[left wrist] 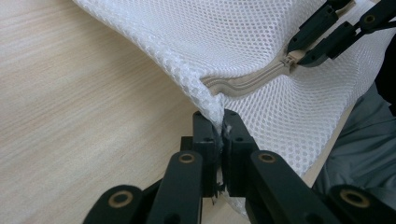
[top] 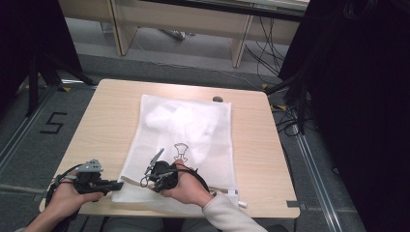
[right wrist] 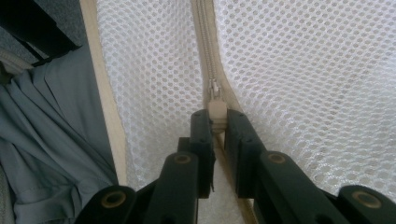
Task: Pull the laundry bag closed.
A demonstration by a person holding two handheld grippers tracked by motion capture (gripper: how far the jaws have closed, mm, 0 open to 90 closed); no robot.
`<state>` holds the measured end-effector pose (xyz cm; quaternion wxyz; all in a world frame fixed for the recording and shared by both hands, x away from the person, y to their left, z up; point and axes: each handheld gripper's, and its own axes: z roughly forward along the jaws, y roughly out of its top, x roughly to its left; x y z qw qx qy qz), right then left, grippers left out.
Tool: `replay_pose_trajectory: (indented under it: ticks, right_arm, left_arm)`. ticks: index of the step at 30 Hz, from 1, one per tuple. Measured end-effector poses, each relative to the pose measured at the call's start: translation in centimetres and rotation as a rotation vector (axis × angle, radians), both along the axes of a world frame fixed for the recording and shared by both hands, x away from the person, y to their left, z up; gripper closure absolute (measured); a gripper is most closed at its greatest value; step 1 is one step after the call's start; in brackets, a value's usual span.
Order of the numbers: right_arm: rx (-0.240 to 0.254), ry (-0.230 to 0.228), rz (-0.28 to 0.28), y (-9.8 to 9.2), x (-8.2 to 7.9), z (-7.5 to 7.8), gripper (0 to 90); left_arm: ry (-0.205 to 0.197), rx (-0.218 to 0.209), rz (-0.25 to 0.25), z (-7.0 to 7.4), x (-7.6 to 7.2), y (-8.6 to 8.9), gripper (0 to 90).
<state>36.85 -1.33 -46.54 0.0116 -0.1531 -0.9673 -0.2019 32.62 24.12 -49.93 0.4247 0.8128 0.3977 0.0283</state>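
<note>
The white mesh laundry bag lies flat on the middle of the wooden table, its near edge running along the table's front edge, close to me, and its far end reaching almost to the far side. Through the mesh I can see something white bunched up inside toward the far half, and a small dark outline figure nearer the middle. A beige zipper runs along the near edge of the bag. My left gripper has its jaws closed tight on the bag's near left corner, pinching the mesh so that the fabric rises off the table there in a taut ridge. My right gripper sits just to the right of it along the same edge, jaws nearly together and clamped on the pale zipper pull, with the zipper's teeth leading away straight ahead between two stretches of mesh. In the left gripper view that right gripper appears at the upper right, touching the zipper's slider. From above, my left hand is at the table's front left corner and my right hand, in a light sleeve, rests on the bag's near edge. A small dark object lies on the table just past the bag's far right corner. Beyond the table are grey floor with a marked numeral 5, cables, and pale wooden desks.
</note>
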Motion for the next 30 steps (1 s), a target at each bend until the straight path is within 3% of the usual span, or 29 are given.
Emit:
replay_pose_trajectory:
  ticks: [9, 30]
  right_arm:
    - [-0.004, 0.01, -0.003, -0.3, 0.1, 0.0, 82.3]
    - [-0.013, 0.023, -0.014, -1.1, 0.3, 0.2, 82.3]
  left_arm:
    - [-0.001, -0.014, 0.004, -0.1, 0.0, -0.1, 85.4]
    - [0.018, 0.004, -0.004, 0.0, 0.1, 0.1, 85.4]
